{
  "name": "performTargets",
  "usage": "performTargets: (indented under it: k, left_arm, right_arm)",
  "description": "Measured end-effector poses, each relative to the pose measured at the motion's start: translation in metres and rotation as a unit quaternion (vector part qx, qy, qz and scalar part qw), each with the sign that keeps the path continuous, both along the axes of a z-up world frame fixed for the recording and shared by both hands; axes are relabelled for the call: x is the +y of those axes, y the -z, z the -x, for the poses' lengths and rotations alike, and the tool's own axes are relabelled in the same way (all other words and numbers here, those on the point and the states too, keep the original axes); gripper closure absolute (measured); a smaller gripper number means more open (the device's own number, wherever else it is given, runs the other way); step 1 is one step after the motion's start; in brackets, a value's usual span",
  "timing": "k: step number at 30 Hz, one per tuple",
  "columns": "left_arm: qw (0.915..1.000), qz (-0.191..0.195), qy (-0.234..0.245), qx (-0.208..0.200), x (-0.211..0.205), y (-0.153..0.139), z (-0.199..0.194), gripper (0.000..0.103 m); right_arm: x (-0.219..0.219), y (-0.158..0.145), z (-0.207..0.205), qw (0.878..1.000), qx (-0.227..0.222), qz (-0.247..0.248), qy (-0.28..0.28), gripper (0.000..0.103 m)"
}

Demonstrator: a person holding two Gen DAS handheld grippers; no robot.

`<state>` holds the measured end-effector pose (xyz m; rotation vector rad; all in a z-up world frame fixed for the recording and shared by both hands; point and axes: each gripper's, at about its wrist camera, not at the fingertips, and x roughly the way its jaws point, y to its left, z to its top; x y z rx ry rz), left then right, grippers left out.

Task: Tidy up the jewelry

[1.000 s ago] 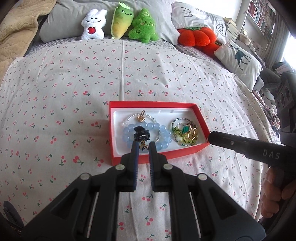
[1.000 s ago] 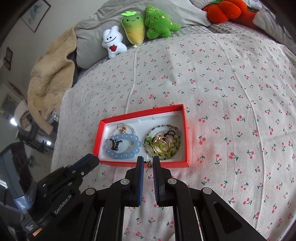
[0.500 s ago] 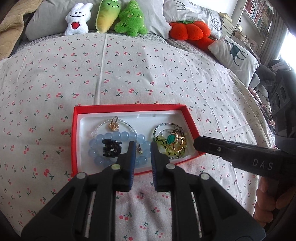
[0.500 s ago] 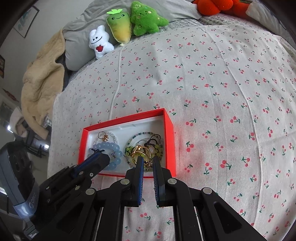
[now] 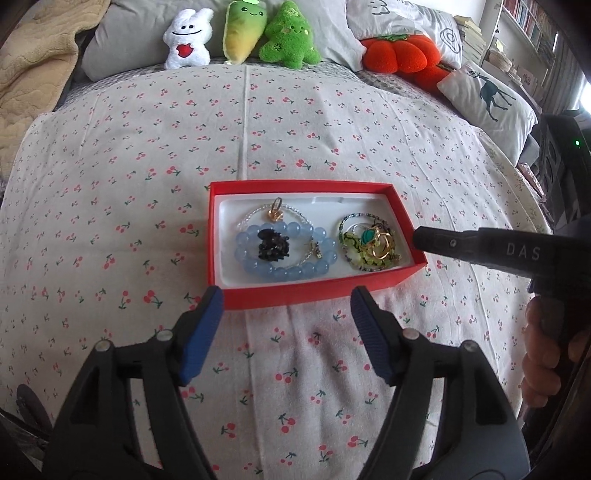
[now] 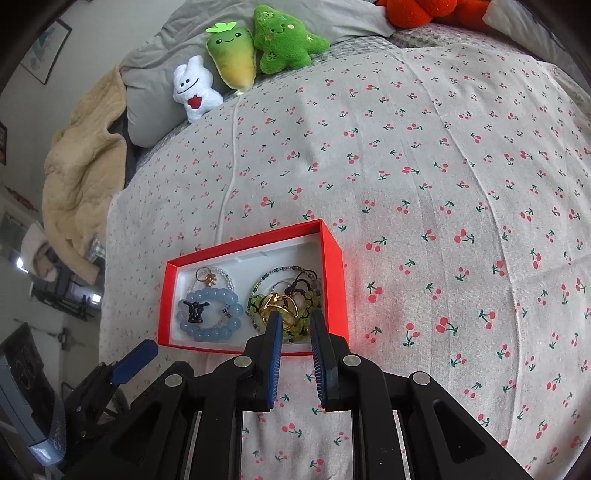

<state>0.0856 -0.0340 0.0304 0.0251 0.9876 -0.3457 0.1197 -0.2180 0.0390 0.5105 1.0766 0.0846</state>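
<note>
Cherry-print bed [image 5: 295, 122], bookshelf [image 5: 532, 22], framed picture [image 6: 46, 51].

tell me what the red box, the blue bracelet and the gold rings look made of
Red box: matte card, by its thin flat walls, with a white liner. Blue bracelet: translucent glossy beads, glass or stone, can't tell which. Gold rings: shiny yellow metal, by the bright glints.

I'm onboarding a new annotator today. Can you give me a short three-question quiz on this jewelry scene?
1. True or false: the blue bead bracelet lies inside the red box.
2. Which gripper stands wider open?
3. Which plush sits between the white plush and the green tree plush?

Key
1. True.
2. The left gripper, empty; the right gripper shows only a narrow gap.
3. The yellow-green carrot plush.
</note>
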Motion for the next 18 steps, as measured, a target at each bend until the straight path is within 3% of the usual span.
performTargets:
  k: [4,6,7,8,12,16,18]
  left_arm:
    - [0.9994,-0.02,-0.022,0.015,0.01,0.003,0.013,0.019]
    - [0.999,-0.027,-0.029,0.021,0.015,0.003,0.022,0.013]
    - [0.9988,-0.031,-0.032,0.021,0.017,0.003,0.027,0.008]
    - [0.9986,-0.035,-0.035,0.02,0.019,0.003,0.032,0.005]
    - [0.998,-0.049,-0.036,0.019,0.027,0.004,0.051,0.003]
    - [0.9971,-0.063,-0.037,0.022,0.034,0.01,0.068,0.001]
    - [0.9965,-0.071,-0.037,0.022,0.037,0.014,0.076,0.001]
  right_arm:
    - [0.003,-0.008,0.013,1.0,-0.009,0.019,-0.004,0.078]
    - [0.006,-0.011,0.022,0.999,-0.011,0.035,-0.002,0.059]
    - [0.008,-0.012,0.027,0.999,-0.011,0.045,0.0,0.038]
    - [0.01,-0.014,0.033,0.998,-0.017,0.052,0.001,0.033]
    - [0.025,-0.017,0.057,0.994,-0.021,0.105,-0.024,0.032]
    - [0.04,-0.013,0.085,0.99,-0.012,0.137,-0.041,0.018]
    - [0.046,-0.01,0.097,0.987,-0.011,0.154,-0.041,0.017]
